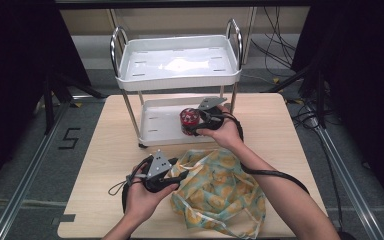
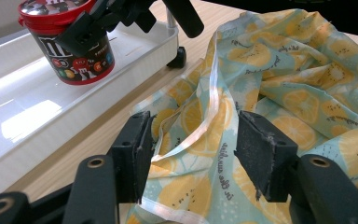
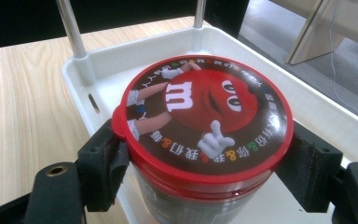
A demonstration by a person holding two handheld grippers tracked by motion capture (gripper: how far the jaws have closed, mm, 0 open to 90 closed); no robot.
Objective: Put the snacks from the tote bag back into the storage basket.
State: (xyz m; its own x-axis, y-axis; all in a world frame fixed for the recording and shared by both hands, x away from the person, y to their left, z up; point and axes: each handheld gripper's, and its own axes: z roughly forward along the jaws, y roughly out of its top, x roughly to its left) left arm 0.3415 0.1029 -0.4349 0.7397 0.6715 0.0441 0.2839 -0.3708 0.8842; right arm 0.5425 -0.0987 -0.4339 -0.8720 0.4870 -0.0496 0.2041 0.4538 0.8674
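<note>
My right gripper (image 1: pixel 194 126) pinches the round red-lidded candy tub (image 3: pixel 200 126) at frame centre, over the white cart's lower tray (image 1: pixel 155 127). My left gripper (image 2: pixel 191 154), jaws spread, straddles the lemon-print fabric bag (image 1: pixel 220 190) lower centre.

A white two-tier metal-framed trolley (image 1: pixel 130 80) stands at the wooden bench's (image 1: pixel 105 145) far edge; the red-lidded round candy tub (image 1: pixel 187 121) sits in its lower tray, the yellow lemon-print fabric bag (image 1: pixel 220 192) lying before it.
</note>
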